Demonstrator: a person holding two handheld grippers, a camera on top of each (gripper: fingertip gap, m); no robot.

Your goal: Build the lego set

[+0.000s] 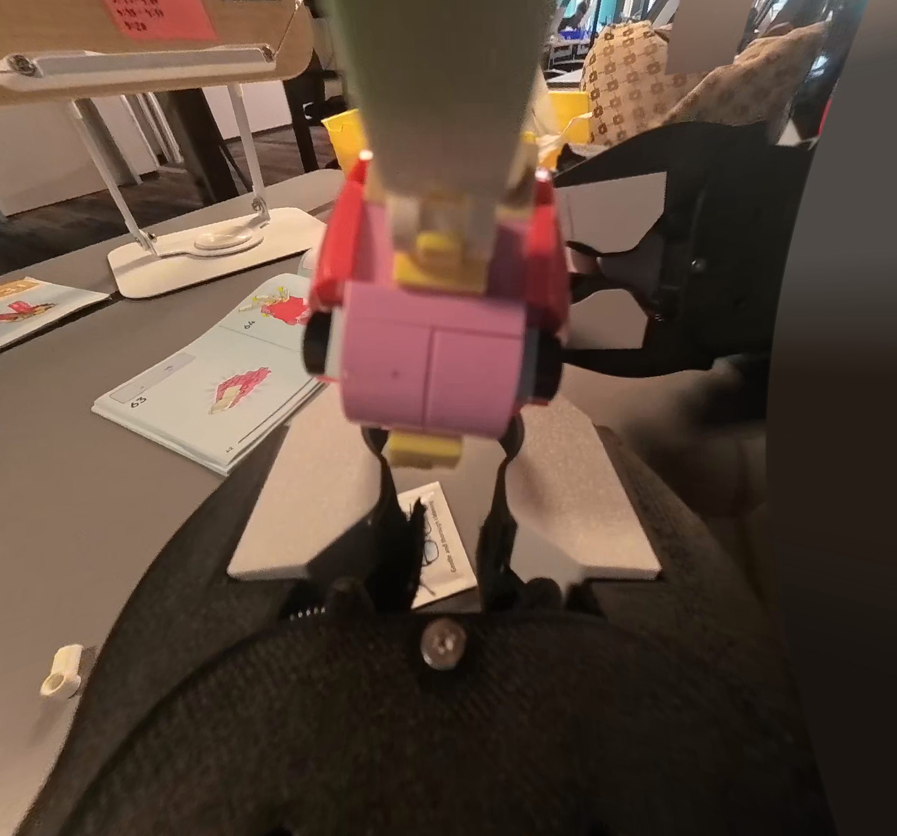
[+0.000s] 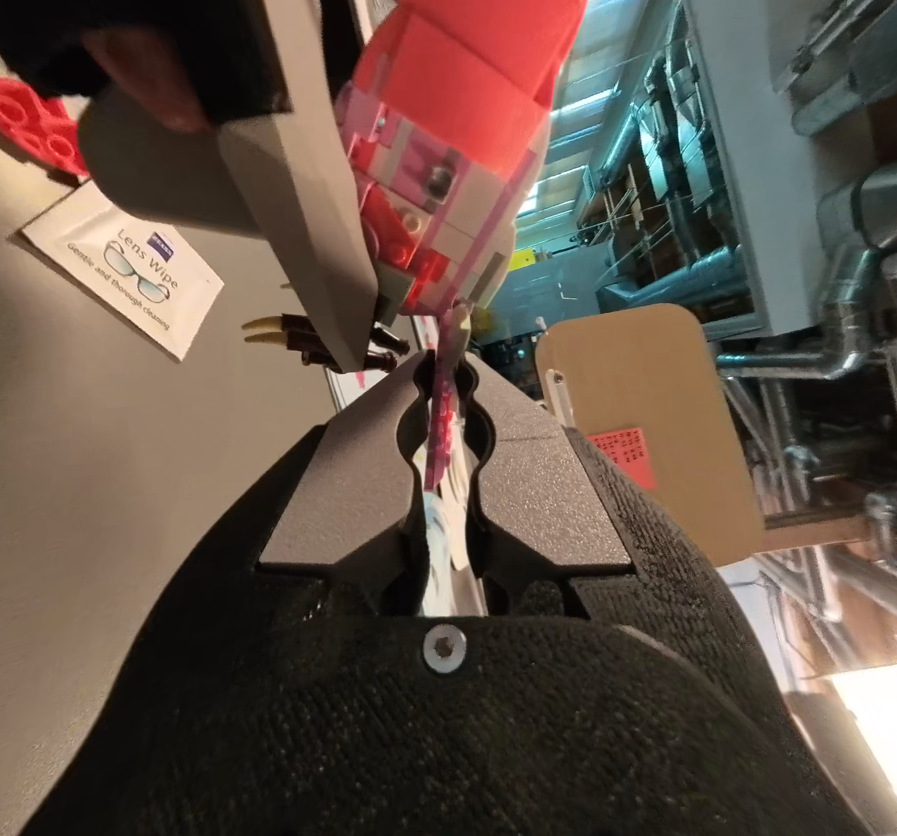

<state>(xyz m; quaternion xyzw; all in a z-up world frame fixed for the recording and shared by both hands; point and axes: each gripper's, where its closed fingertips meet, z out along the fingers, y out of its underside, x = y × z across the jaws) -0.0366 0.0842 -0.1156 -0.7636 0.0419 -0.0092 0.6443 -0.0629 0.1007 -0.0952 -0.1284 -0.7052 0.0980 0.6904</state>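
We see left gripper (image 1: 439,429) clamped on pink-and-red brick-built toy model (image 1: 432,356), long axis running away from jaws. Right gripper (image 2: 444,366) pinches thin pink plate (image 2: 441,419) at model's near end.

A brick model (image 1: 432,327) of pink, red and yellow pieces is held between the fingers of the left gripper (image 1: 439,444), above a grey table (image 1: 97,521). The right gripper (image 1: 679,269) is seen just beside the model. An open instruction booklet (image 1: 194,385) and a small cream connector piece (image 1: 60,669) are lying on the table.
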